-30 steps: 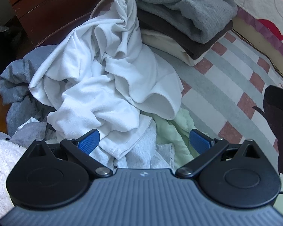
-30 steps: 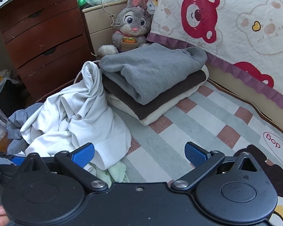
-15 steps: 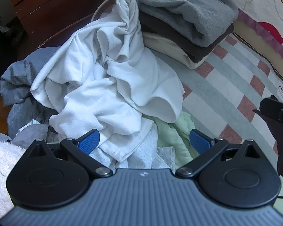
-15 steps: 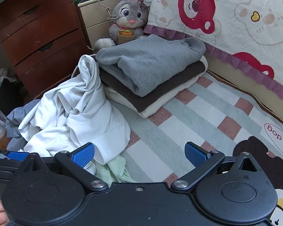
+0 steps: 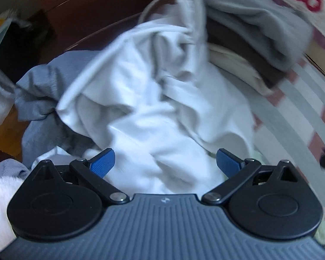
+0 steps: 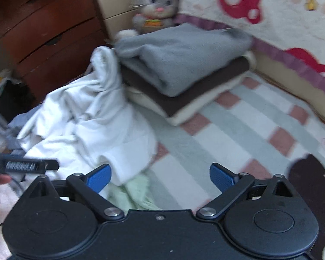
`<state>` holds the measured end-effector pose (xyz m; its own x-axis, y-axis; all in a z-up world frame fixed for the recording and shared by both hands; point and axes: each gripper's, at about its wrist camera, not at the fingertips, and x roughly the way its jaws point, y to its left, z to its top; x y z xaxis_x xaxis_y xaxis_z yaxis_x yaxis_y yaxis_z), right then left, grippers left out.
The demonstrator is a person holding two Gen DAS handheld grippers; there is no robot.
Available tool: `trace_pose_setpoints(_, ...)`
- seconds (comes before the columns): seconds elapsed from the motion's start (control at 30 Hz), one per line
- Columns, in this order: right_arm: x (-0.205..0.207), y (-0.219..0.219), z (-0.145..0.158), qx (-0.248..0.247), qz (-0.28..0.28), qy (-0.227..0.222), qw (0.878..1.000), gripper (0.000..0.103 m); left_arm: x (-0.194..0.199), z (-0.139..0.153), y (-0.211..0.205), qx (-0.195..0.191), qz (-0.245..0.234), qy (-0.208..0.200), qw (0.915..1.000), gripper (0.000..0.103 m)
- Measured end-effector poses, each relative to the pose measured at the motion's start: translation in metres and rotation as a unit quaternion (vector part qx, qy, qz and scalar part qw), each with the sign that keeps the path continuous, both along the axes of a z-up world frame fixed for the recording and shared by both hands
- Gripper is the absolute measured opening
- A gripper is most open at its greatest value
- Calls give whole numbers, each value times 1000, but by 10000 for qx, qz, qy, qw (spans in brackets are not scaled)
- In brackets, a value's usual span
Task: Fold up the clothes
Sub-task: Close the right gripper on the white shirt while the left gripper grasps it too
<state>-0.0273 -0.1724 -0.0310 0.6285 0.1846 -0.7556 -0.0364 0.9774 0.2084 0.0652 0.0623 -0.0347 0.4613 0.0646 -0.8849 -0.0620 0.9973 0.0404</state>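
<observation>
The white garment lies crumpled in a heap directly ahead of my left claw, filling the centre of that view; its lower folds sit between my two blue pads, though I cannot tell whether either pad touches the cloth. My left claw stands wide and grips nothing. One twisted end of the garment rises at 12 o'clock and leans against the folded stack. That stack, at 1 o'clock from the left claw, has a grey piece on top, a dark brown one under it and a cream one at the bottom. A grey garment lies at 10 o'clock, partly under the white one. A pale green cloth shows under the white hem, just beside the left pad of my right claw.

My right claw also stands wide and empty, over the striped mat. From it the white garment is at 10 o'clock and the stack at 12. A plush rabbit sits behind the stack. A wooden dresser stands at 11 o'clock. A bear-print quilt runs along 1 to 2 o'clock. Both views are blurred.
</observation>
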Motion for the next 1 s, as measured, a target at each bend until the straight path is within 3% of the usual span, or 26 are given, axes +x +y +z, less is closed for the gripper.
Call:
trace_pose_setpoints(0.13, 34, 24, -12, 139, 507, -10, 9986, 82, 39, -8, 19, 308, -13, -48, 9995, 82)
trace_pose_setpoints(0.23, 61, 45, -20, 65, 761, -58, 9971, 59, 66, -14, 25, 87, 34, 11, 10000, 77)
trace_pose_setpoints(0.27, 71, 51, -24, -19, 743, -54, 9972, 60, 74, -16, 26, -19, 46, 38, 10000, 76)
trace_pose_setpoints(0.33, 88, 57, -30, 32, 665, -34, 9978, 60, 85, -22, 29, -157, 69, -49, 9998, 63)
trace_pose_setpoints(0.4, 100, 55, -34, 370, 535, -62, 9979, 61, 86, -28, 29, 221, 230, -402, 9987, 56)
trace_pose_setpoints(0.47, 112, 53, -40, 696, 399, -86, 9967, 69, 81, -32, 33, 703, 404, -865, 9929, 55)
trace_pose_setpoints(0.53, 121, 53, -48, 895, 409, -36, 9951, 74, 76, -36, 42, 849, 663, -1208, 9868, 58)
trace_pose_setpoints(0.8, 161, 53, -90, 1782, 212, 693, 9813, 79, 71, -42, 92, -398, 1419, -1354, 9798, 58)
trace_pose_setpoints(1.0, 186, 66, -96, 2166, 251, 846, 9723, 85, 74, -65, 90, -1333, 966, -567, 9847, 55)
